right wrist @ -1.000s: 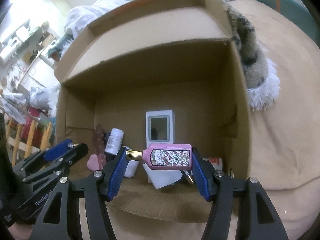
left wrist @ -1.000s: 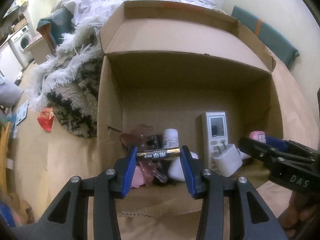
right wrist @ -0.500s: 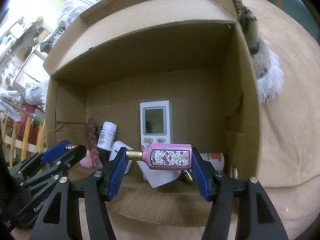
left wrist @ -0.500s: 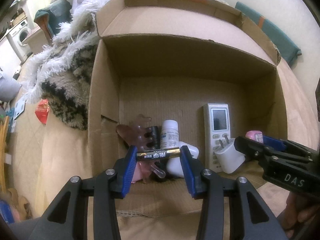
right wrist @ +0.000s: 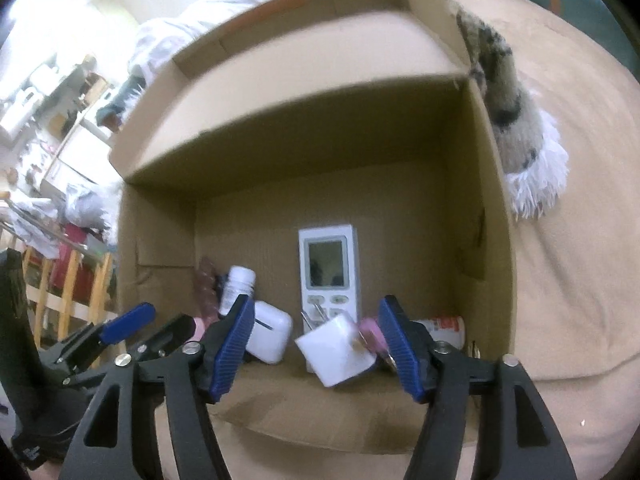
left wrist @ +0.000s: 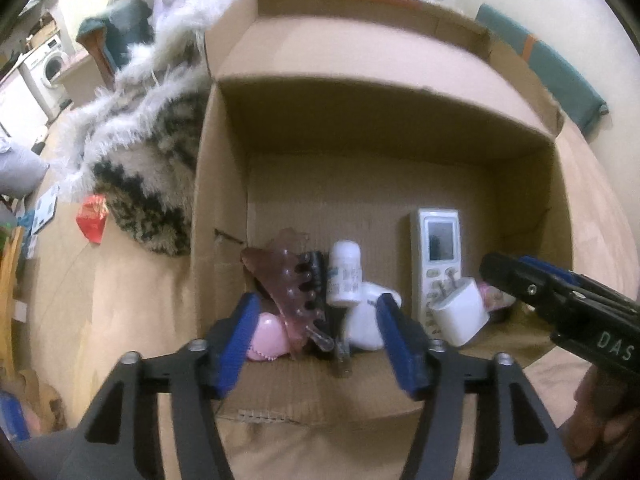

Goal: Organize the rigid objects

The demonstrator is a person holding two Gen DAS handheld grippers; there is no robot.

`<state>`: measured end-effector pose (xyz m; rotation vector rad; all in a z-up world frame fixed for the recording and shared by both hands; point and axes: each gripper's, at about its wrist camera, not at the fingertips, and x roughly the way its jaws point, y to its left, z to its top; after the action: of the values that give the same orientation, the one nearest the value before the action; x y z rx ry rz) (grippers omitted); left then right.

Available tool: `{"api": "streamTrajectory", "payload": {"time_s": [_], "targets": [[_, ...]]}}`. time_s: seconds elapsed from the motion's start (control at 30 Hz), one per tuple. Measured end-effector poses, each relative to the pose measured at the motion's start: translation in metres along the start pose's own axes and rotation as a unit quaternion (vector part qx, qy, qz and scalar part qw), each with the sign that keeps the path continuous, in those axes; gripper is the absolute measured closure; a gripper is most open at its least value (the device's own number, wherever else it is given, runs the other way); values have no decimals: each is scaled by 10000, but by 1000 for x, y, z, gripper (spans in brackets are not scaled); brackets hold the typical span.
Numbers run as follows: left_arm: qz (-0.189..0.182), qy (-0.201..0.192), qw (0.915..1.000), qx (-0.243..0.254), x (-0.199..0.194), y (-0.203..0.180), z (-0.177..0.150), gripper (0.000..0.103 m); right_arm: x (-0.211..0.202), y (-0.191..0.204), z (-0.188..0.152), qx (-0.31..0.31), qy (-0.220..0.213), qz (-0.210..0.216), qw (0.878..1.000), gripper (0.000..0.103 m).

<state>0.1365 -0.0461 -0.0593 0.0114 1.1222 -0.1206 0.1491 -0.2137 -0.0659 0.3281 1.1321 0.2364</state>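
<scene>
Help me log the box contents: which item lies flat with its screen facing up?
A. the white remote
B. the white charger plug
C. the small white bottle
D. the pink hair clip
A: the remote lies flat on the floor of the box, its grey screen facing up, behind the charger plug.

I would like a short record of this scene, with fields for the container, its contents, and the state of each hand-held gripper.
container: open brown cardboard box
contents: white remote control with a screen; white plug adapter; white earbud case; small white bottle; translucent pink hair claw; pink perfume bottle
left hand-held gripper: jaws just opened, nothing pressed between them
right hand-held gripper: jaws just opened, perfume bottle released
</scene>
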Motion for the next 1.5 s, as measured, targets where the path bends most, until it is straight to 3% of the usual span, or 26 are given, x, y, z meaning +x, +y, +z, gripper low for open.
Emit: {"api": "streamTrajectory", "payload": {"time_s": [0.17, 0.47, 0.57, 0.6, 0.67, 0.77, 0.83, 0.93, 1.17, 1.27, 1.37, 1.5], "targets": [[93, -113, 9998, 130, -10, -5, 3, 34, -6, -5, 3, 120, -175, 57, 9998, 7], [-13, 302, 9986, -431, -13, 12, 2, 34, -14, -6, 6, 340, -328, 107, 9988, 1], [236, 35, 9990, -381, -26, 15, 1, 34, -16, -1, 2, 160, -304, -46, 9994, 0], [519, -42, 9981, -323, -29, 16, -1, 34, -16, 0, 1, 152, -306, -95, 9994, 0], [731, -66, 9970, -227, -32, 17, -2, 31, -19, 0, -5, 167, -329, -89, 9993, 0], [427, 21, 9984, -378, -38, 27, -6, 29, -28, 2, -12, 118, -292, -133, 9994, 0], [360, 70, 9983, -462, -45, 33, -9, 17, -38, 9, -15, -2, -292, -178, 9994, 0], [256, 102, 9980, -572, -57, 39, -17, 11, -61, 15, -21, -68, -446, -172, 9988, 0], [-43, 179, 9974, -699, -80, 51, -40, 0, -94, 28, -49, -443, -505, -277, 9974, 0], [2, 49, 9981, -615, -94, 50, -54, 0, -104, 26, -63, -376, -588, -173, 9974, 0], [43, -464, 9977, -496, -115, 45, -67, 1, -110, 25, -77, -304, -808, -11, 9963, 0], [34, -1108, 9936, -233, -133, 36, -78, 0, -110, 27, -93, -408, -1198, -111, 9919, 0]]}}
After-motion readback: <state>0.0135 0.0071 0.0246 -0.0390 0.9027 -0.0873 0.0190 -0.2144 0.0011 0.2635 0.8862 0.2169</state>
